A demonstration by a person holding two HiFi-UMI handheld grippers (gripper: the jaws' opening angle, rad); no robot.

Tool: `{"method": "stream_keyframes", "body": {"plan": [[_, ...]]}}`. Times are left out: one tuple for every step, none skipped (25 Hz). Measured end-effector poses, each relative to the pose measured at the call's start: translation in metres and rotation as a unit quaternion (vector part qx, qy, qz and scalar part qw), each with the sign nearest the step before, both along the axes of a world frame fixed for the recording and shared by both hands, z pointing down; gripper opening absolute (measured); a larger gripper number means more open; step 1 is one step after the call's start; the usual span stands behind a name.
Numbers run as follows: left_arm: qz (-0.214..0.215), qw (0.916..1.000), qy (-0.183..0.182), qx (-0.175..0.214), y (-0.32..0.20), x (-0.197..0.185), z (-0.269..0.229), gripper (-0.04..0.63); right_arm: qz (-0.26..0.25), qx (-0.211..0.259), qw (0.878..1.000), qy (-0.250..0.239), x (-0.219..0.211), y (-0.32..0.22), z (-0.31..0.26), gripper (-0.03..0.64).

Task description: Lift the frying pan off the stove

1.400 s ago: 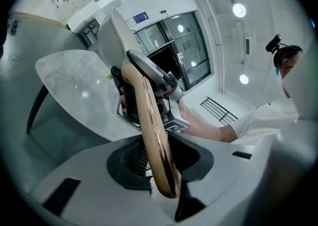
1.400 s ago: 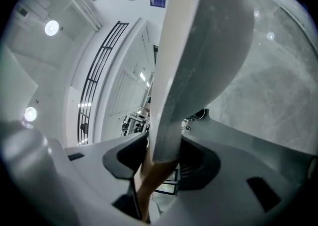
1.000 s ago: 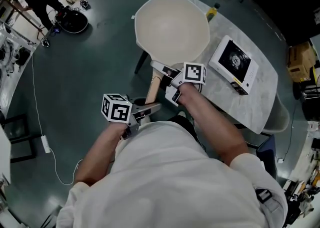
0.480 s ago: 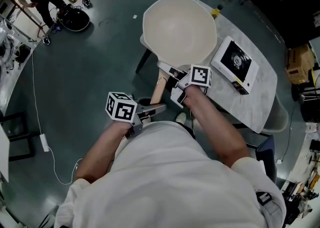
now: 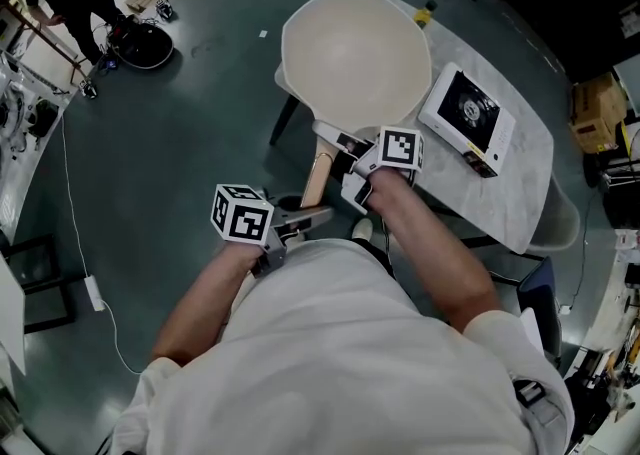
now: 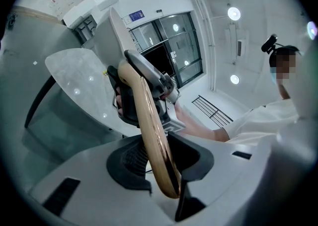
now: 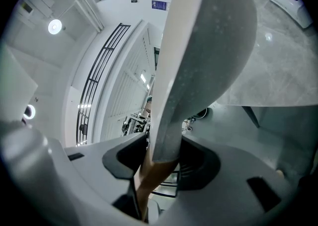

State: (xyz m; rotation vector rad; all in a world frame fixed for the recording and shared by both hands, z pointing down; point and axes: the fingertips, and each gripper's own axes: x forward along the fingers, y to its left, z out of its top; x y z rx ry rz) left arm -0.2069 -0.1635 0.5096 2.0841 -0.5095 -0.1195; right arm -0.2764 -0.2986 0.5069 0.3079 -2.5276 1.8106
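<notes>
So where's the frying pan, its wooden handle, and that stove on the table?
frying pan [image 5: 355,58]: head view, the middle of its pale inside.
wooden handle [image 5: 314,175]: head view, the bare middle stretch of the shaft.
stove [image 5: 467,108]: head view, its dark top panel.

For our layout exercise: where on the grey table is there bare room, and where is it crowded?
Bare: the grey marble-look table right of the white portable stove, out to its rounded end, and the near strip between stove and right hand-held gripper. Crowded: the far end, under the cream frying pan, by the small yellow-capped bottle.
</notes>
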Motion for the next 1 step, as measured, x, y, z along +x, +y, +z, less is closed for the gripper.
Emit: {"method": "stream_keyframes", "body": {"plan": [[0.000,1.0000,0.000,0.000,0.0003,0.0001,-0.0001,0.121,0.000,0.000,1.000,0.001,0.0002,0.0002,0.0001,0.190]]}}
